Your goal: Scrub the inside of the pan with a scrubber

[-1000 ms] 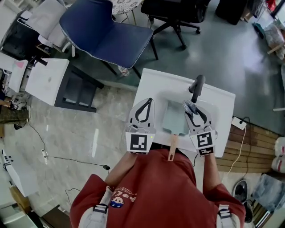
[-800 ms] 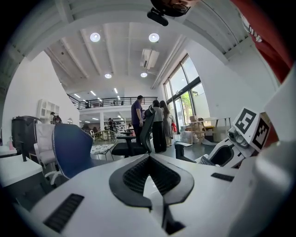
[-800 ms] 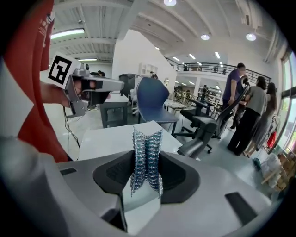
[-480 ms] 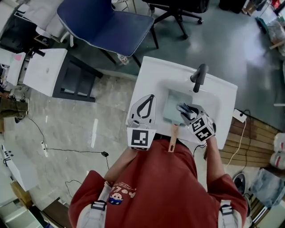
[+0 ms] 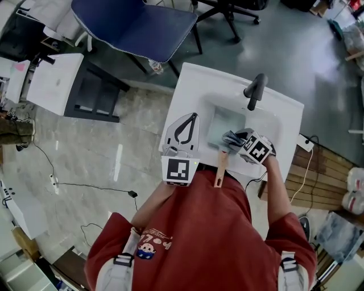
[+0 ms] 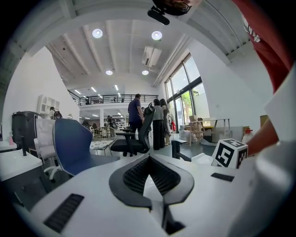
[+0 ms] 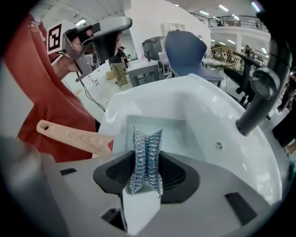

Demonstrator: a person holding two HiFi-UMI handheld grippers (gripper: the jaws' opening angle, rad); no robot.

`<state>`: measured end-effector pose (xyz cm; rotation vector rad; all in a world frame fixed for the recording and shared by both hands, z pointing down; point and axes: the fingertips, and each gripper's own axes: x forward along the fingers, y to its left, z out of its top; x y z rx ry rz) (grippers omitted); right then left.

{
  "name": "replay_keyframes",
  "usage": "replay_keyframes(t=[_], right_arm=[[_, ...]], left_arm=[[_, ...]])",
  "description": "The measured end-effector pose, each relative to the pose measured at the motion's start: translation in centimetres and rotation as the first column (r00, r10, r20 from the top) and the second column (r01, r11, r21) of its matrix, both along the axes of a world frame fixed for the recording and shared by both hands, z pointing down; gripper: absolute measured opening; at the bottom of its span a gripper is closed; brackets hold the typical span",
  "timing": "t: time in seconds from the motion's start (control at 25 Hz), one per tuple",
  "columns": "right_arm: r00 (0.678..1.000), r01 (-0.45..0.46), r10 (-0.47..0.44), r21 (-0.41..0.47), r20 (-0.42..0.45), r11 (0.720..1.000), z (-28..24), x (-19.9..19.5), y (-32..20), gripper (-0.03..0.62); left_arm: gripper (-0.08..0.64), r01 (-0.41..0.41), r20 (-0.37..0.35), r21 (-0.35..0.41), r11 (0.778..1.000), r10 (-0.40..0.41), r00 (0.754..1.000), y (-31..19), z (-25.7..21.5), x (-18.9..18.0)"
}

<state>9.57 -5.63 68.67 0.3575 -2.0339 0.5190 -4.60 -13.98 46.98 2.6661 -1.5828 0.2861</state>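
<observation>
Beneath the right gripper (image 5: pixel 239 141), a white sink (image 5: pixel 210 85) holding a square pan (image 5: pixel 224 126), wooden handle (image 5: pixel 220 170) pointing back at the person. Off to that gripper's left, the left gripper (image 6: pixel 149 158), pressed together on nothing. Pinched in the right jaws over the pan's near edge, a steel-wool scrubber (image 7: pixel 147 155).

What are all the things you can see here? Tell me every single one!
sink: one, white, in front of the person
tap: one, dark, at the sink's far edge
pan: one, pale green with a wooden handle, in the sink
scrubber: one, silver, held over the sink
blue chair: one, on the floor beyond the sink
black chair: one, beside the blue chair
cabinet: one, white, far left
shirt: one, red, on the person
left hand-held gripper: one, white, shut, empty
right hand-held gripper: one, white, shut on the scrubber
</observation>
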Motion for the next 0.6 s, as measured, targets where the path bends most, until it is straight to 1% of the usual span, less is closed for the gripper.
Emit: replay_keyframes(t=[0.08, 0.2, 0.32, 0.48, 0.6], right_arm=[[1.000, 0.023, -0.023, -0.051, 0.000, 0.998, 0.5, -0.1, 0.5, 0.171], [0.999, 0.048, -0.048, -0.095, 0.001, 0.994, 0.9, -0.2, 0.6, 0.168], [0.996, 0.087, -0.087, -0.140, 0.003, 0.986, 1.5, -0.2, 0.4, 0.166], [0.991, 0.126, -0.131, -0.220, -0.009, 0.967, 1.8, 0.2, 0.4, 0.162], [0.986, 0.158, -0.169, -0.300, -0.010, 0.941, 1.7, 0.4, 0.9, 0.159]], left_arm=[[0.012, 0.000, -0.003, -0.018, 1.000, 0.000, 1.000, 0.2, 0.1, 0.0], [0.012, -0.005, -0.002, 0.001, 1.000, 0.005, 1.000, 0.2, 0.1, 0.1], [0.012, -0.007, -0.003, 0.000, 1.000, 0.007, 1.000, 0.2, 0.2, 0.3], [0.012, -0.012, -0.004, 0.000, 1.000, 0.012, 1.000, 0.4, 0.2, 0.5], [0.012, -0.013, -0.004, 0.003, 1.000, 0.013, 1.000, 0.3, 0.1, 0.5]])
